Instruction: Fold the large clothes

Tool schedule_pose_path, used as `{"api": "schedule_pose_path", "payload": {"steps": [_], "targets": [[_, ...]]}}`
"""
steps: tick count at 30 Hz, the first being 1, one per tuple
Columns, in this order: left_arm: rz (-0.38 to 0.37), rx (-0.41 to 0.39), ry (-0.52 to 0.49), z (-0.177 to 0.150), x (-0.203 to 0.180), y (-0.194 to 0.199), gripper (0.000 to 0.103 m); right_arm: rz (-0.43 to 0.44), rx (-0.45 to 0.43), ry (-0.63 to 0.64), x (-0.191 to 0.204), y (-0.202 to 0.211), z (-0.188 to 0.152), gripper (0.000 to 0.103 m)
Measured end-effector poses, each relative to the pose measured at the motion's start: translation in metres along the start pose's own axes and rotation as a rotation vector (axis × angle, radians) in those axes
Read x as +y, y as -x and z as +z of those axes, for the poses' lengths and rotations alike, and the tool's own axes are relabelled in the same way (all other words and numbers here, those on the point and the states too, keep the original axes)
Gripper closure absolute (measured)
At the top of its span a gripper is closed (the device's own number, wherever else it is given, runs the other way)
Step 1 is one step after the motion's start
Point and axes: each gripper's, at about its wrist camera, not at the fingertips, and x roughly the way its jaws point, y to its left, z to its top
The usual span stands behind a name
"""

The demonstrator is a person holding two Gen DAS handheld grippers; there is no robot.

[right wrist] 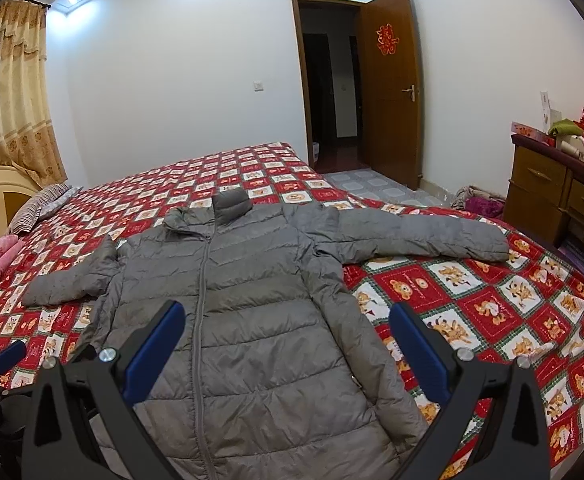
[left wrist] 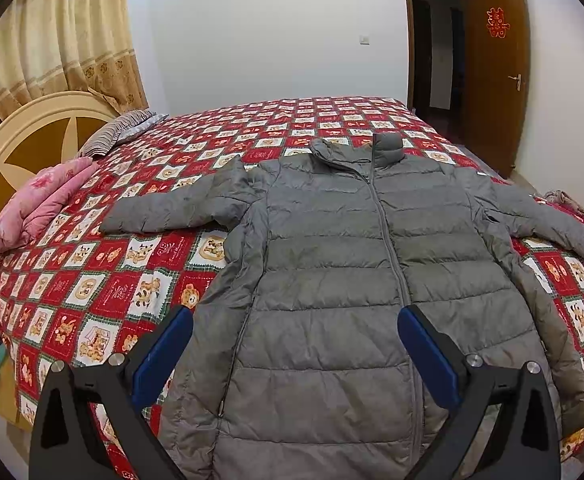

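- Jacket (left wrist: 332, 280): grey quilted puffer, matte and slightly crinkled fabric, horizontal stitched channels, stand-up collar, full-length front zipper closed. It lies front-up and flat on the bed (left wrist: 104, 264), collar toward the far side, hem toward the cameras.
- Sleeves: both extend sideways from the shoulders. One sleeve (left wrist: 180, 208) points toward the headboard (left wrist: 12, 152); the other sleeve (right wrist: 412, 236) points toward the dresser (right wrist: 548, 188) side and ends near the bed edge.
- Bedcover: red, white and green checked cloth printed with cartoon animals, lying smooth.
- Left tongs (left wrist: 295, 322): spread wide, holding nothing. Black arms with blue pads (left wrist: 164, 356). They hang above the lower half of the jacket; the left pad sits over the jacket's side edge, the right pad over the zipper line.
- Right tongs (right wrist: 287, 316): spread wide, holding nothing. They hang above the jacket's lower right portion; one pad lies over the zipper area, the other over bare bedcover just beside the jacket's side edge.
- Edges and room: bare bedcover surrounds the jacket on the far side and both flanks. A folded pink quilt (left wrist: 36, 208) and a striped pillow (left wrist: 120, 130) lie near the headboard, well apart from the jacket body.
- Beyond the bed: a white wall, beige curtain (left wrist: 64, 36) and open wooden door (right wrist: 388, 84).
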Motion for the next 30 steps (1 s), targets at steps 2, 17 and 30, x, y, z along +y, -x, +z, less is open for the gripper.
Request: {"api": "schedule_pose_path", "payload": {"steps": [2, 17, 30], "targets": [[-0.002, 0.001, 0.002, -0.0001, -0.0001, 0.0001, 0.001, 0.002, 0.001, -0.001, -0.0004, 0.0003, 0.0000, 0.000], [0.000, 0.001, 0.003, 0.0003, -0.0004, 0.0003, 0.001, 0.001, -0.005, 0.013, 0.0030, 0.0011, 0.0014, 0.000], [-0.004, 0.002, 0.006, 0.0003, -0.0021, 0.0010, 0.001, 0.008, 0.004, 0.009, 0.0053, -0.0026, 0.0034, 0.000]]}}
